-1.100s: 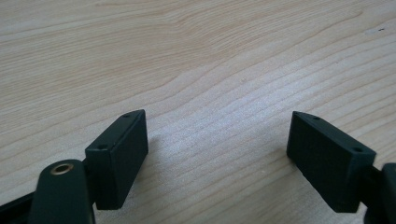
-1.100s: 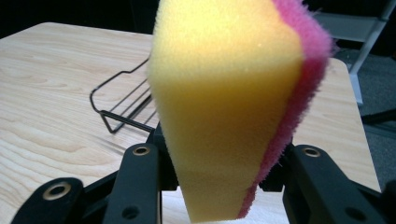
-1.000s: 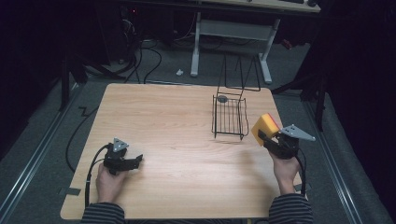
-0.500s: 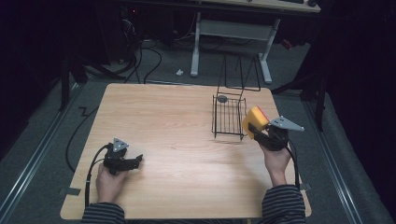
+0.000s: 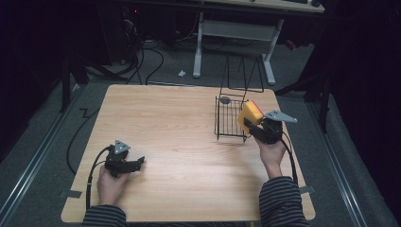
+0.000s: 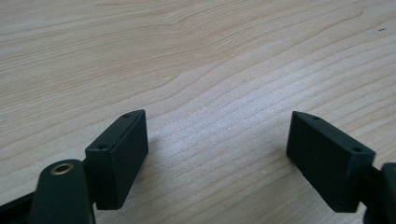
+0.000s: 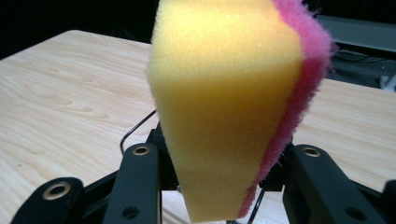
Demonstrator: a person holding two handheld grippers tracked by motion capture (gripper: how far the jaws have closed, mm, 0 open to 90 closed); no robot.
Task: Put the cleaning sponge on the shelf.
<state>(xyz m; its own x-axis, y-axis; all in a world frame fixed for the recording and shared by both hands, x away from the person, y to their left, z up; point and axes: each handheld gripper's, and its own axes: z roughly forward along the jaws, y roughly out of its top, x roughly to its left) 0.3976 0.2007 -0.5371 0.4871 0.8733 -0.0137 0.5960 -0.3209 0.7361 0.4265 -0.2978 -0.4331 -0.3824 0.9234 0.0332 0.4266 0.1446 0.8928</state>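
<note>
A yellow sponge with a pink scrub side [image 5: 249, 114] is pinched in my right gripper [image 5: 256, 126], held above the right rim of a black wire basket [image 5: 228, 119]. In the right gripper view the sponge [image 7: 229, 107] stands upright between the two black jaws, squeezed narrow at its base, with basket wire just behind it. My left gripper [image 5: 137, 163] rests low over the wooden table [image 5: 179, 142] at the front left. Its fingers [image 6: 117, 156] stand wide apart with bare wood between them.
A small grey round object [image 5: 225, 100] lies at the basket's far left corner. Behind the table stand a white desk frame [image 5: 231, 33] and loose cables on the floor [image 5: 156, 56]. Cables trail from both grippers toward the near edge.
My right gripper has carried the sponge leftward and slightly away, from beside the basket to over its right rim. The left gripper has stayed put.
</note>
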